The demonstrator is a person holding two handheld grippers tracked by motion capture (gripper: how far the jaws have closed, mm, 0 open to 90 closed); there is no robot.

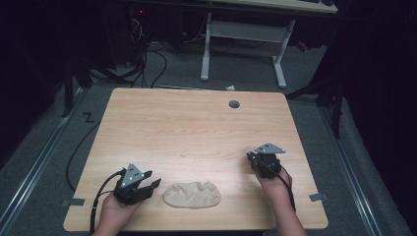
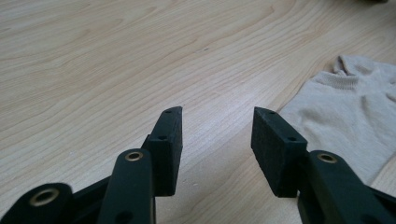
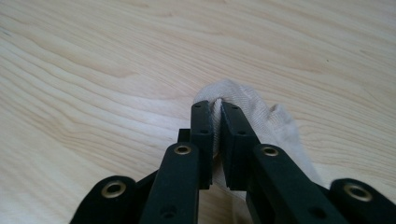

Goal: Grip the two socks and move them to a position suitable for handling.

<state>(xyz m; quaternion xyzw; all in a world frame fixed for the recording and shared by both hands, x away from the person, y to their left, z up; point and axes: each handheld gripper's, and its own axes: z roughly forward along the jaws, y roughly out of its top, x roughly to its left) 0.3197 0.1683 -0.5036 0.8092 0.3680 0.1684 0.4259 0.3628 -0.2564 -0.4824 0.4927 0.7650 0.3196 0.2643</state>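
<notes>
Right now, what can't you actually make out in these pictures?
- Beige knitted sock pinched in the right tool: most of it lies behind the black jaws in the right gripper view, and from the high view the hand covers it.
- Second beige sock: cut off by the right edge of the left gripper view.
- Open left tool: nothing between its jaws.

I count two beige socks, one flat on the table [image 1: 196, 128] at [image 1: 192, 194] and one pinched at [image 3: 243, 109], plus two grippers, left [image 1: 153, 179] and right [image 1: 251, 158], and one grey grommet [image 1: 234, 104].
</notes>
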